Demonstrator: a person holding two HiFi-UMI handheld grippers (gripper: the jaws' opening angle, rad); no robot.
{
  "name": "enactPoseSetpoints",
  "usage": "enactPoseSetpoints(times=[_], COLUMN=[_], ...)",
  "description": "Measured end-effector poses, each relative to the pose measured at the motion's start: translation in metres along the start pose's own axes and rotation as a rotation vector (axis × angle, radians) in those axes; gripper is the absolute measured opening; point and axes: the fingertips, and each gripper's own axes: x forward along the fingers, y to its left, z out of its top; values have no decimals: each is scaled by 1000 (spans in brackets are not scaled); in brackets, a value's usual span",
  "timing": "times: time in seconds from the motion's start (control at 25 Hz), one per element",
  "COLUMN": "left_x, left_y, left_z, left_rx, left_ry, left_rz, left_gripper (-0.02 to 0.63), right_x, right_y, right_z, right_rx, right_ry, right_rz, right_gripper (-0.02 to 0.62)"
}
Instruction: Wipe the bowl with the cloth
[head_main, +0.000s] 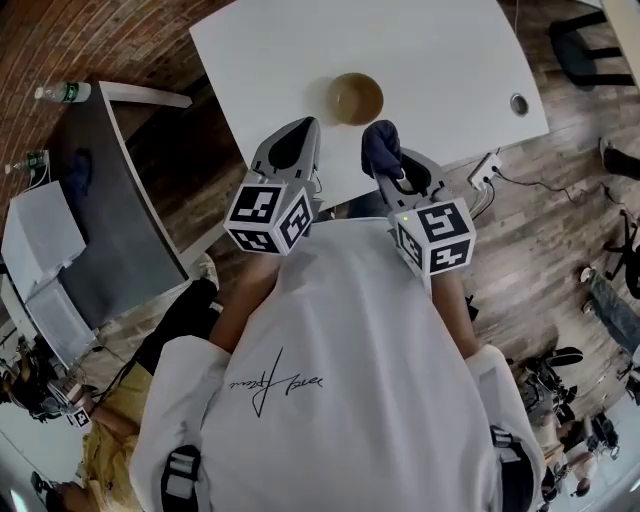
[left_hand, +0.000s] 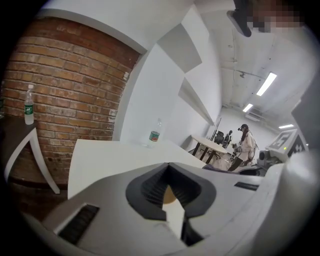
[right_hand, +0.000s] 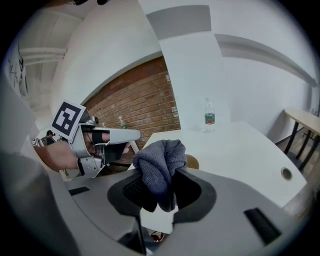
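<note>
**Cloth gripped, bowl not yet touched**

My main worry is the bowl (head_main: 355, 98) skating. It sits loose on the smooth white table (head_main: 300, 50), just ahead of both grippers and apart from them. If I press the cloth (right_hand: 159, 167) in from one side with nothing bracing the rim, I expect the bowl to slide or tip rather than get wiped. The brace has to come from the left gripper (head_main: 300, 130), and as it stands it cannot take a rim. I would need to open it before it arrives, or it will only nudge the bowl away.

The second risk is the cloth itself. It is bunched into a lump, with most of its bulk standing above the jaws and a tail hanging below. A hard drag around the inside wall could pull it free, or bring bare jaw tips against the bowl.

Now the grippers. The right gripper (right_hand: 162, 192) is clamped on the dark grey cloth, jaws held narrow by the fabric wadded between them. It touches nothing else, and the bowl's tan edge peeks out just behind the cloth. The left gripper has its jaws drawn nearly together and holds nothing — through the slit between them I see only a sliver of the bowl and the tabletop beyond.
</note>
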Motion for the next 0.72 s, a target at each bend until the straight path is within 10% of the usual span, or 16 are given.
enactPoseSetpoints(times=[0.72], left_x=[58], left_y=[10], left_z=[-18], left_rx=[-42], left_ry=[79], left_rz=[203], left_gripper=[-2], right_x=[25], right_y=[-69], right_z=[16], right_rx=[-96], right_ry=[81], right_rz=[170], right_gripper=[98])
